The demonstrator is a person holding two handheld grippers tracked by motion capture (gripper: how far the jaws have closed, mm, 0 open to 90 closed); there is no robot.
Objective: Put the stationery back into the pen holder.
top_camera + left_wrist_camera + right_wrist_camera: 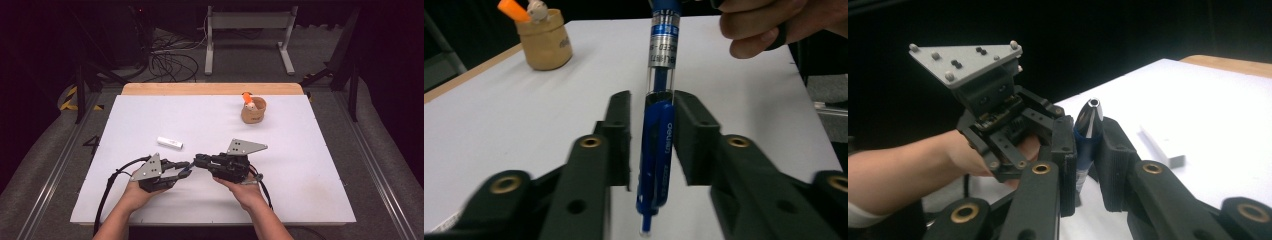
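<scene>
A blue pen with a clear barrel and a silver band lies lengthways between the jaws of my left gripper. A thin gap shows beside the pen at one jaw, so those jaws stand slightly apart and do not clamp it. The pen's far end runs up to the person's right hand. My right gripper is shut on the pen, whose silver tip sticks out past the jaws. In the high view the left gripper and right gripper meet tip to tip at the table's front centre.
A small white block lies on the white table just behind the grippers, also near my right jaws. A wooden cup holding an orange item stands at the back right. The left gripper's grey plate is close on the left.
</scene>
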